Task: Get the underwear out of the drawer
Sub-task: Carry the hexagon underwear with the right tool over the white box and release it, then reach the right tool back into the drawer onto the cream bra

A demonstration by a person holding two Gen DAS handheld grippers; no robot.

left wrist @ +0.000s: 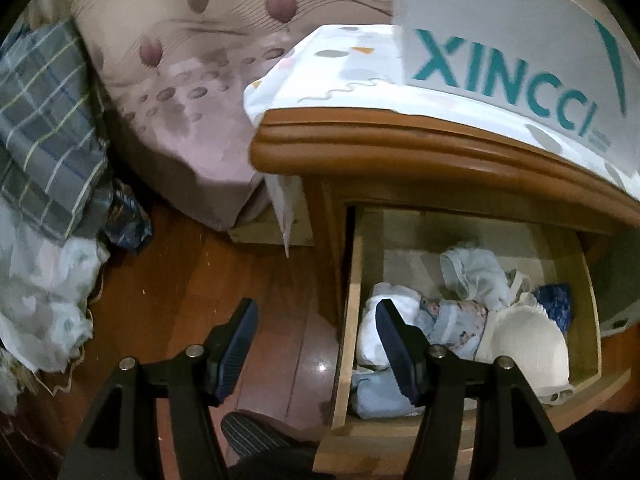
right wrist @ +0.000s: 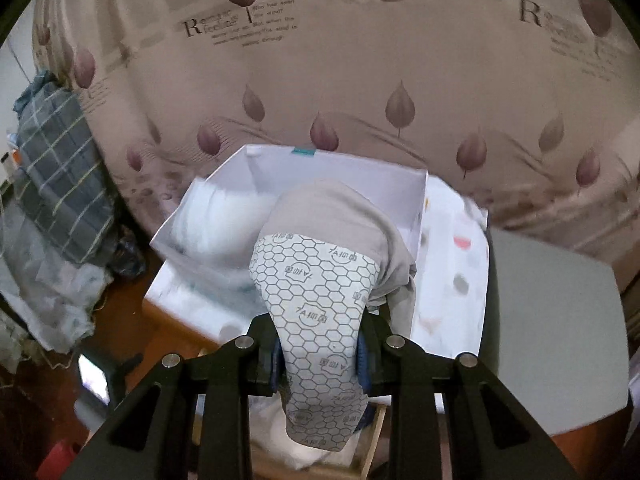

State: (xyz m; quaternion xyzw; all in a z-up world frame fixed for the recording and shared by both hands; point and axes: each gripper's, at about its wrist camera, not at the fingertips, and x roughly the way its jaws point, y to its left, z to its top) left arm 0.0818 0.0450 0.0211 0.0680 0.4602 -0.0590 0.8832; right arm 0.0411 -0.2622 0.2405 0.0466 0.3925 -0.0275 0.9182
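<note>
One open drawer [left wrist: 472,248] faced the leaf-print curtain [right wrist: 320,80]; my left gripper [left wrist: 316,344] gaped empty, my right gripper [right wrist: 320,356] clenched grey underwear [right wrist: 316,300].

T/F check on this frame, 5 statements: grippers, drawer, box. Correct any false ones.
1. The right gripper is shut on a grey pair of underwear. True.
2. The left gripper holds a garment. False: its jaws stand apart with nothing between them.
3. The drawer is closed. False: it is pulled open, with clothes inside.
4. A cream bra lies in the drawer. True.
5. The white box on the cabinet top is shut with a lid. False: it is open on top, and the held underwear hangs in front of it.
</note>
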